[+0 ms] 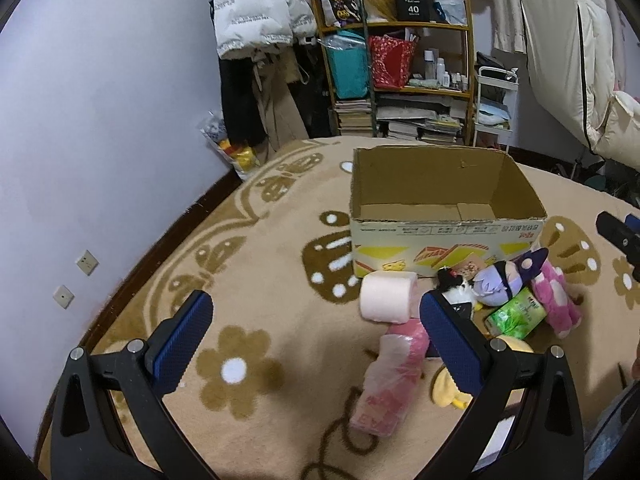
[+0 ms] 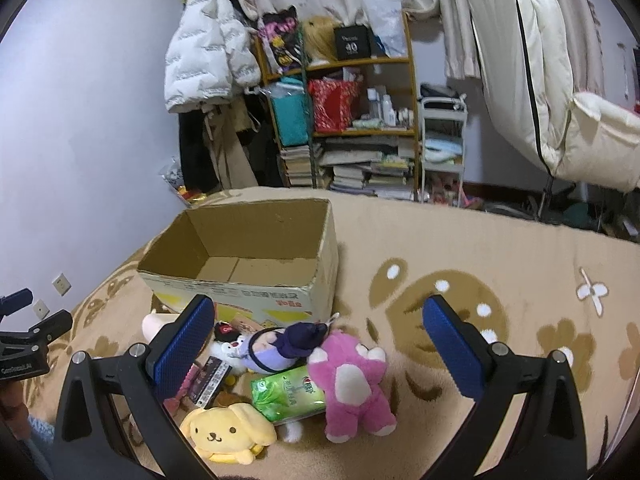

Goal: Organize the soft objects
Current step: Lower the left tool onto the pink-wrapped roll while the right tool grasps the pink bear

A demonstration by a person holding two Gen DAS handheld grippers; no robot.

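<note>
Both of your tools are up and empty here: the left gripper (image 1: pixel 316 336) has its jaws spread wide over the carpet (image 1: pixel 260 280), and the right gripper (image 2: pixel 318 344) is just as wide, hanging above the pile. Nothing is held on either side.

The cardboard box (image 1: pixel 444 232) stands open and looks bare inside, so by my reading the sorting has not begun. The soft things lie heaped on the carpet right against the box's near wall: a pink bear (image 2: pixel 352 384), a purple doll (image 2: pixel 276 346) leaning on it, a yellow dog plush (image 2: pixel 226 434), a small black and white plush (image 1: pixel 456 284), a green tissue pack (image 2: pixel 286 394), a toilet roll (image 1: pixel 388 294) and a pink wrapped bundle (image 1: pixel 390 376).

The pink bear looks like your best first pick for the right side: it sits on the outer edge of the heap with open carpet to its right. Come down over its belly, one finger either side of the body, and squeeze the trunk, not an ear or a foot, or it may swing and drag the doll along.

On the left, the toilet roll stands nearest your jaws. Grip it across its round side, and gently, since it will likely crush. Lift each piece well above the box rim before you let go.
</note>
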